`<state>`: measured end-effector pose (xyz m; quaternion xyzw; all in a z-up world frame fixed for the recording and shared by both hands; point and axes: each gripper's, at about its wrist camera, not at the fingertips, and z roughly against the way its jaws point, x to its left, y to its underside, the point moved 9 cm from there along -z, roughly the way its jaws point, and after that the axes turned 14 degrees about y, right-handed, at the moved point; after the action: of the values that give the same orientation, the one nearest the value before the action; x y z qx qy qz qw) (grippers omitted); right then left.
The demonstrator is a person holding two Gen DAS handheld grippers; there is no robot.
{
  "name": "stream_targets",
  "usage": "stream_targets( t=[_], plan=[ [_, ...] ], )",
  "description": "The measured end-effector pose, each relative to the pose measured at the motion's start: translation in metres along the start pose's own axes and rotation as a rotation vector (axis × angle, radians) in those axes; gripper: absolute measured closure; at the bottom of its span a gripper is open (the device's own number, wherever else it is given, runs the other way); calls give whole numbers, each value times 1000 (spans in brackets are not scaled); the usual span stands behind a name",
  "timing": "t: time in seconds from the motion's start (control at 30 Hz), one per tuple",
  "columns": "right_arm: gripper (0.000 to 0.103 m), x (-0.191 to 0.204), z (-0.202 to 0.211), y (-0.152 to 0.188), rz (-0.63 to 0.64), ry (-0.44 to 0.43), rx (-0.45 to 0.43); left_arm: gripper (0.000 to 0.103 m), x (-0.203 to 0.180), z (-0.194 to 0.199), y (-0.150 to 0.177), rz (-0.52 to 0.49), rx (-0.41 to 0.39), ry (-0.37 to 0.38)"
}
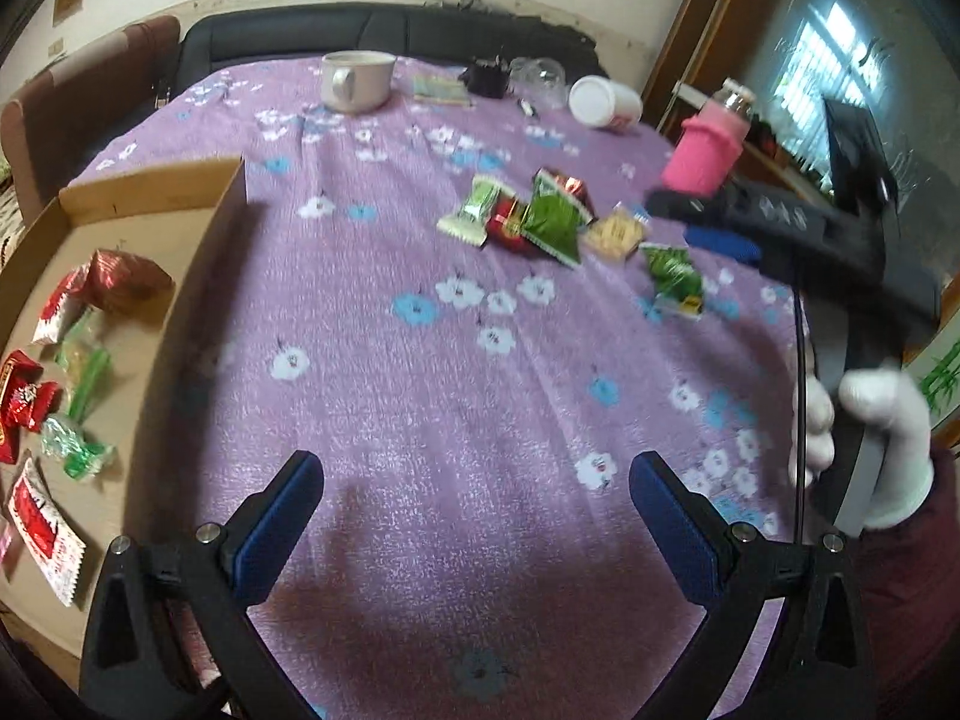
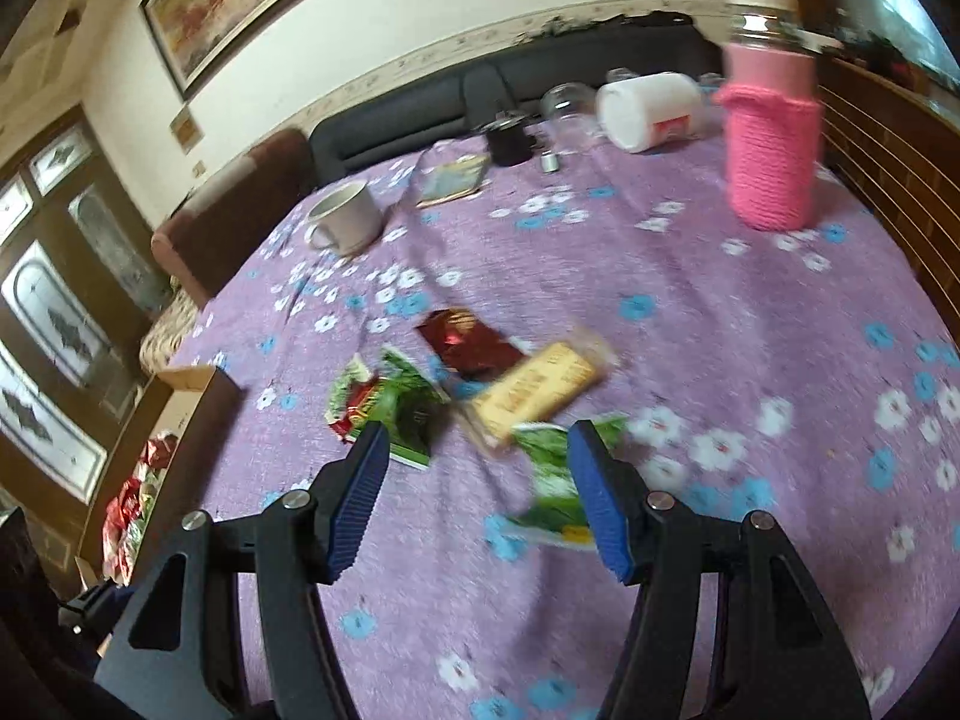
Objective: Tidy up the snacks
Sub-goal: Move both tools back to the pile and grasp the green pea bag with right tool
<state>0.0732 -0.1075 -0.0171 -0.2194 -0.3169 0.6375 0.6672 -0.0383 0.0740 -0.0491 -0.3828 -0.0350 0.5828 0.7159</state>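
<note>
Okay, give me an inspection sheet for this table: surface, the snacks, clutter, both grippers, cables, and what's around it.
Surface: purple floral tablecloth, wrinkled, covers the table.
Job's things: loose snack packets in a cluster mid-table; one green packet lies apart, nearest the right gripper; cardboard box at the left edge already holds several packets.
Clutter: white mug, pink knitted bottle, white tub on its side, clear glass item, small dark object, flat card.
Grippers: left gripper open, empty; right gripper open, empty, over the green packet.
Cables: thin dark cord by the gloved hand.
Surroundings: dark sofa, brown chair, framed picture.
</note>
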Motion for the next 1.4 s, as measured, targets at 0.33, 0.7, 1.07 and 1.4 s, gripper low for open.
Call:
stream_targets(
  t=[0.33,0.7,1.07,1.4],
  plan=[
    [40,53,-60,-5,81,31,105,1,6,-12,8,33,33,-6],
    [65,47,-49,16,85,18,116,1,4,-18,12,-16,79,-46],
    [65,25,-26,41,15,-64,108,14,9,0,-28,21,47,41],
    [65,29,-29,45,14,-113,112,30,28,-54,-122,8,3,30]
  ],
)
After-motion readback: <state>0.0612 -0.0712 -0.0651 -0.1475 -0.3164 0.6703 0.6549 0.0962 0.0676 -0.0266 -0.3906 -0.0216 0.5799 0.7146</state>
